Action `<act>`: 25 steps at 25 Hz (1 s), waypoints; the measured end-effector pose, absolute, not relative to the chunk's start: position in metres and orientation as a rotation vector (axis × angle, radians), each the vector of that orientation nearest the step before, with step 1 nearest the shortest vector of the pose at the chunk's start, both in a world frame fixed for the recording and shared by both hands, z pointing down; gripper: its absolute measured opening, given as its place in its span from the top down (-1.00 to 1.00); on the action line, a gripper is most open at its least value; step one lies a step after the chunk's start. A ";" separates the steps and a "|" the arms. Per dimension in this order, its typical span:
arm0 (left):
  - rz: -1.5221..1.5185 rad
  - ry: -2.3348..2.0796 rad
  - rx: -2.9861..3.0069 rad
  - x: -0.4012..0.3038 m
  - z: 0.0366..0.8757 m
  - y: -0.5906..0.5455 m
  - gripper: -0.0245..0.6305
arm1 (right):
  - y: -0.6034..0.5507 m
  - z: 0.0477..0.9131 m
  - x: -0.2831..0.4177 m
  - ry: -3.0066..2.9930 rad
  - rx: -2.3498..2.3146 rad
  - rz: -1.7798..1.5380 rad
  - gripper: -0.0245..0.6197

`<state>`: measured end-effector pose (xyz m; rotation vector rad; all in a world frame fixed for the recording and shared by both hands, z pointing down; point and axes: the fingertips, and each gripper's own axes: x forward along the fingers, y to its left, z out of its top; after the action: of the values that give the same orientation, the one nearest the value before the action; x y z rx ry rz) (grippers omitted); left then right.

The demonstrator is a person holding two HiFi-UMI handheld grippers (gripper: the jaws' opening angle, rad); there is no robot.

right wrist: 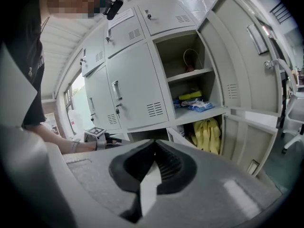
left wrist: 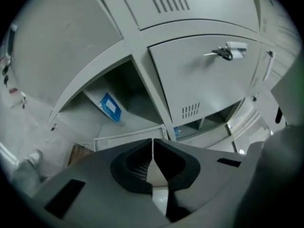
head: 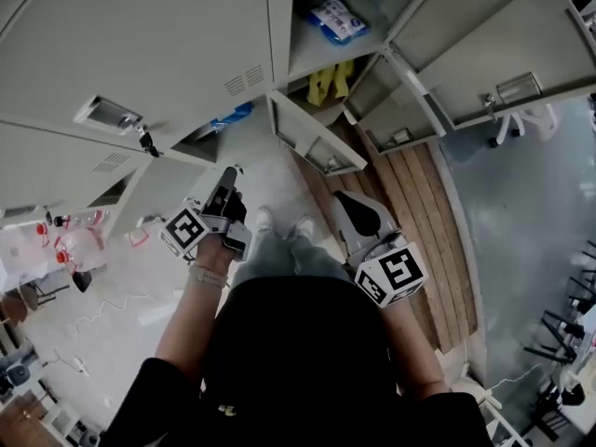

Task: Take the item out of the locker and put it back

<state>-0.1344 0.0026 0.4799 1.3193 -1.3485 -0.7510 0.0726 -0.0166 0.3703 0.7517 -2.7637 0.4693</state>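
Grey steel lockers (head: 140, 45), some doors open. Blue packet (left wrist: 110, 107) lies inside low open compartment, 11 o'clock of left gripper (left wrist: 152, 144). Left gripper fingers pressed together, empty. Right gripper (right wrist: 154, 152) likewise.

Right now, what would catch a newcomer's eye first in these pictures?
The open grey lockers: a yellow item sits in a lower bay, a blue-white packet on the shelf above it. Another blue packet lies in a low locker further left. The left tongs and right tongs are shut and empty.
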 end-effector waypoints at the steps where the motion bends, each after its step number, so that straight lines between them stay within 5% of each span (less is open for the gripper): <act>1: -0.781 -1.340 1.299 -0.140 0.487 -0.002 0.88 | -0.017 0.370 0.072 -2.756 0.767 0.473 0.93; 15: -0.894 -1.338 1.164 -0.178 0.571 -0.047 0.85 | -0.007 0.383 0.056 -2.659 0.891 0.562 0.93; 25: -0.943 -1.381 1.130 -0.191 0.618 -0.085 0.61 | 0.001 0.405 0.065 -2.565 1.007 0.646 0.93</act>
<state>-0.1909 -0.0852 0.6183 1.1295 -1.3813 -0.9434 0.0650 0.0007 0.4047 1.0075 -2.5654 0.6456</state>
